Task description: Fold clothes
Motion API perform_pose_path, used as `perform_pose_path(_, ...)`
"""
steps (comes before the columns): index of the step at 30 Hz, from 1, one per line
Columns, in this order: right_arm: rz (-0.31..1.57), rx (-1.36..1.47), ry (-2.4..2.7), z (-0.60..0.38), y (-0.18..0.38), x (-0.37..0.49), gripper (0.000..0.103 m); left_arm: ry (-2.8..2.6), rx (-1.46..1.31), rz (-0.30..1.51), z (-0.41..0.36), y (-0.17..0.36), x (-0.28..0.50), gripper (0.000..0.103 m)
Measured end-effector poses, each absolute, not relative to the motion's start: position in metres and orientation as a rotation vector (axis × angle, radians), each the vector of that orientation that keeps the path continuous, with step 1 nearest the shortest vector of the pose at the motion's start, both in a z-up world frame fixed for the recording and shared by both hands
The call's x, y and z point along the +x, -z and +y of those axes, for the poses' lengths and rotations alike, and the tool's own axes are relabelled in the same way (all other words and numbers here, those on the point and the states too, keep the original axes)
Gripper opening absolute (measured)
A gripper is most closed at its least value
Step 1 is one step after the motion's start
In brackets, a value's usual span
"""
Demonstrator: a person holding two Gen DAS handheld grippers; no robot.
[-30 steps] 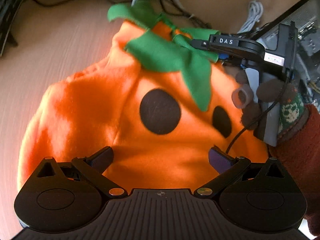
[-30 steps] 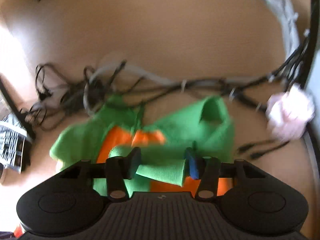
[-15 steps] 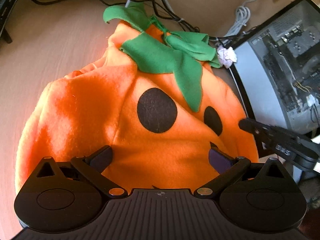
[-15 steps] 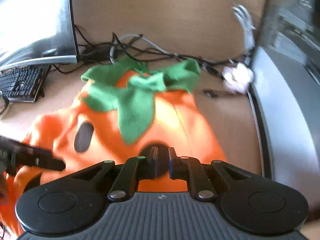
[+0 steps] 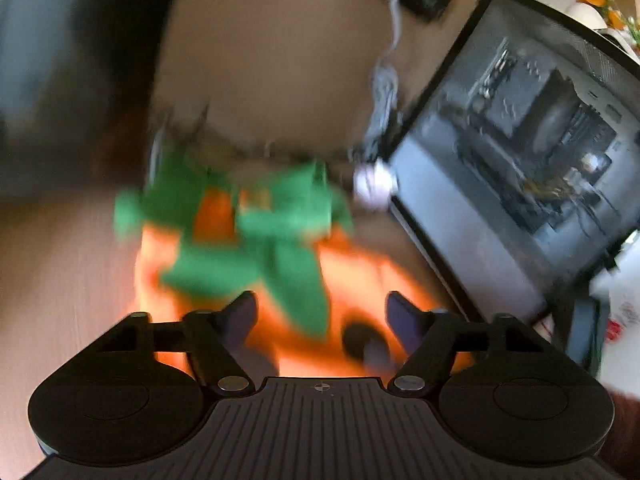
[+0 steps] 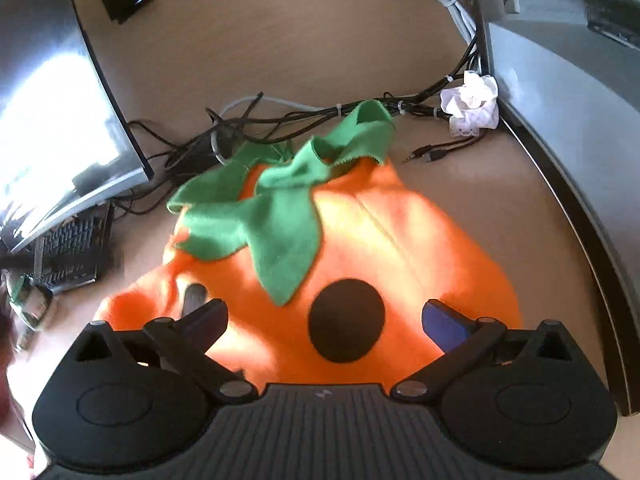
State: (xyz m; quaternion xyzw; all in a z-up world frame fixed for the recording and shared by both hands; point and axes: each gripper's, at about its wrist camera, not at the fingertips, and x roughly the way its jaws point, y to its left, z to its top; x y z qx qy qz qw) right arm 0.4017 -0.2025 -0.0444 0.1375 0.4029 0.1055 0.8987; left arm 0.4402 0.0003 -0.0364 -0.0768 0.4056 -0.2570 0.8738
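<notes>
Lying on the wooden desk (image 6: pixel 280 40), the orange pumpkin costume (image 6: pixel 400 240) spreads out in front of both grippers, its green leaf collar (image 6: pixel 280 216) at the far end and one black round spot (image 6: pixel 346 320) near the right gripper (image 6: pixel 324 320); that gripper hangs just above the costume's near edge with its jaws spread wide and nothing between them — the spot shows in the gap. Beyond the collar runs a tangle of black and grey cables (image 6: pixel 280 120); a crumpled white tissue (image 6: pixel 472 104) sits beside the costume's far right corner, against the open computer case (image 6: pixel 560 80); a curved monitor (image 6: pixel 52 100) and a black keyboard (image 6: pixel 72 248) stand off to the costume's left.

The left wrist view is badly blurred; the left gripper (image 5: pixel 320 316) is also over the costume (image 5: pixel 360 280), jaws moderately apart and empty, with the green collar (image 5: pixel 248 240) ahead of it — the case (image 5: pixel 520 140) lies to the costume's right, the tissue (image 5: pixel 374 184) at the corner between them.
</notes>
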Motion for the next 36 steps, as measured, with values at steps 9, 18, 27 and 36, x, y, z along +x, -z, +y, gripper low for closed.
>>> perform_pose_path(9,0.801,0.190,-0.281,-0.186,0.068,0.386,0.103,0.389,-0.022,0.906,-0.079,0.060,0.541,0.077)
perform_pose_path(18,0.772,0.162,-0.297,-0.187,0.073,0.381,0.103,0.458,-0.012,1.000,-0.088,0.102,0.557,0.041)
perform_pose_path(27,0.760,0.157,-0.301,-0.188,0.077,0.380,0.103,0.560,-0.009,0.943,-0.071,0.066,0.523,0.008)
perform_pose_path(36,0.755,0.163,-0.310,-0.188,0.077,0.381,0.103,0.911,-0.090,0.996,-0.045,0.066,0.461,0.031)
